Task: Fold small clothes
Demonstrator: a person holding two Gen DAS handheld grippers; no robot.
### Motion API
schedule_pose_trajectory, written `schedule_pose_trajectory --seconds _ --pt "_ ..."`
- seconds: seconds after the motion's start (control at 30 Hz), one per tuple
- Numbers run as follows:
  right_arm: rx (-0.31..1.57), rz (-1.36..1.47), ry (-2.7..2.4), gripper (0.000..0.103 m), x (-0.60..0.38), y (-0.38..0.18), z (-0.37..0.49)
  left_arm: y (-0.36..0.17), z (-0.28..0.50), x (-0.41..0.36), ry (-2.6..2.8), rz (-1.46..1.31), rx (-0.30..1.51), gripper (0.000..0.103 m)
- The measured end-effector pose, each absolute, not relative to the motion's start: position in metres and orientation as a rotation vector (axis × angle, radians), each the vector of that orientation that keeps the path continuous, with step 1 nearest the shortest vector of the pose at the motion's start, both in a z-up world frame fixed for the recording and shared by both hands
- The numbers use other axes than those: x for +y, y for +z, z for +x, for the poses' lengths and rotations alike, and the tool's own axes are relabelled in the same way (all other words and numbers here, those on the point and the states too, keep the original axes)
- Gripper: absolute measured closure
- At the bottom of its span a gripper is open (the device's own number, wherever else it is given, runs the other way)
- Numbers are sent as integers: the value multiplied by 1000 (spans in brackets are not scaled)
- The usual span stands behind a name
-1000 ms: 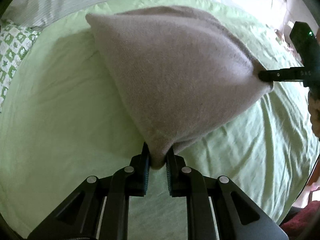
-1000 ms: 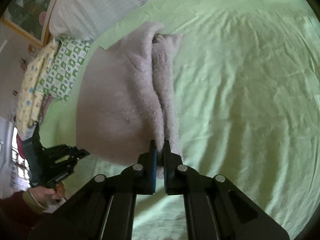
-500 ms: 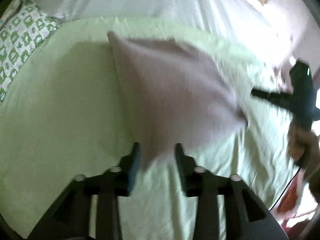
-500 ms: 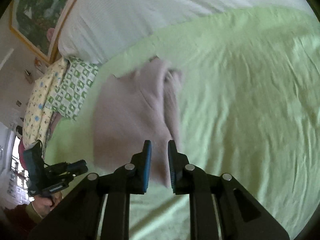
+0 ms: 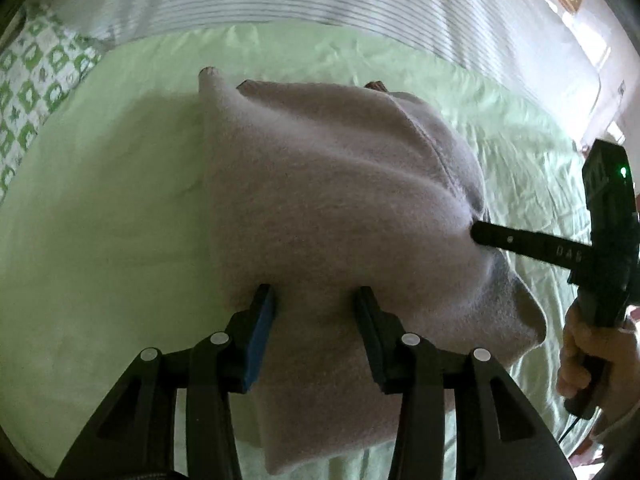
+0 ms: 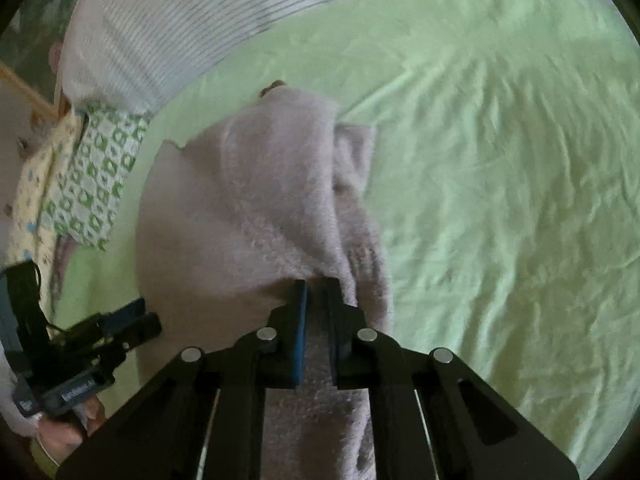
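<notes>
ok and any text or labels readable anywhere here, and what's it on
"DA" plus a third letter, maybe B or S: on a finger of the right gripper, whose jaws are closing on the cloth.
White print ending "-AI": on the body of the left gripper, rest too blurred.
Nothing else readable.

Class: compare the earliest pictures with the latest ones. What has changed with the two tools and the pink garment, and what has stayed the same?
The left tool has let go of the pink garment; its jaws now stand open around the cloth. The right tool, which loosened briefly, is closing on the garment's edge again. The green sheet and patterned cloth stayed put.
</notes>
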State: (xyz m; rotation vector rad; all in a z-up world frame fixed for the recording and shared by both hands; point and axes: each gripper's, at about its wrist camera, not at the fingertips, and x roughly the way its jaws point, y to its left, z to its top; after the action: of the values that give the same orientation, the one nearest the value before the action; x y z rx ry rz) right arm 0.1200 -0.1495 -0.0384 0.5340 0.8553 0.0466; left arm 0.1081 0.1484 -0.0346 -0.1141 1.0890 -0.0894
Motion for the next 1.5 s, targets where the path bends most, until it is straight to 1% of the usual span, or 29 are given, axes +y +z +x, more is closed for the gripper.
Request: schedule_pose_trajectory --seconds 0.17,0.2,0.3,0.33,0.37,0.4,0.47,0.5,0.53,0.6,0.73,0.83,0.93,0.97,1.03,1.13,1.3,1.4,1.5 --pt "835 533 28 90 -152 -27 108 -24 94 160 -87 -191 1082 55" --pt "831 548 21 90 -154 -25 102 -23 89 162 -85 -205 1079 51" --pt "807 576 21 90 -156 -17 88 -20 75 165 -66 -220 1066 48" --pt "801 573 20 90 -154 -15 82 -20 70 166 -59 -218 1062 44" --pt "795 575 24 88 -152 -13 74 -21 64 165 -46 -214 1058 41" --pt "792 575 28 86 -150 -11 69 -20 57 166 -35 -212 1054 40" --pt "785 567 22 75 -144 -9 59 -21 43 169 -21 -224 1049 39" --pt "776 563 21 66 -139 -7 53 -23 37 170 -20 -235 1056 38" --pt "767 561 22 62 -134 -6 48 -25 30 171 -19 -244 1061 38" --pt "759 550 29 61 -125 -5 37 -30 19 172 -20 -240 1076 38" --pt "804 502 28 61 -108 -16 28 -39 3 165 -19 -197 1103 38" --pt "840 468 -6 61 -101 -25 19 -37 -7 161 -14 -168 1093 38" --pt "821 467 -5 61 -97 -22 8 -26 -18 158 -6 -144 1057 37" --pt "815 463 -6 61 -96 -19 3 -22 -17 157 -5 -138 1046 37" --pt "793 451 -1 61 -91 -12 -6 -12 -24 155 11 -131 1016 32" --pt "762 426 1 49 -84 -3 -18 4 -34 153 36 -119 967 30" --pt "692 349 7 38 -67 13 -39 21 -46 148 76 -86 918 29" --pt "655 294 6 33 -56 19 -51 29 -54 145 96 -54 886 29" --pt "622 251 -3 26 -47 23 -60 36 -65 139 121 -21 848 23"
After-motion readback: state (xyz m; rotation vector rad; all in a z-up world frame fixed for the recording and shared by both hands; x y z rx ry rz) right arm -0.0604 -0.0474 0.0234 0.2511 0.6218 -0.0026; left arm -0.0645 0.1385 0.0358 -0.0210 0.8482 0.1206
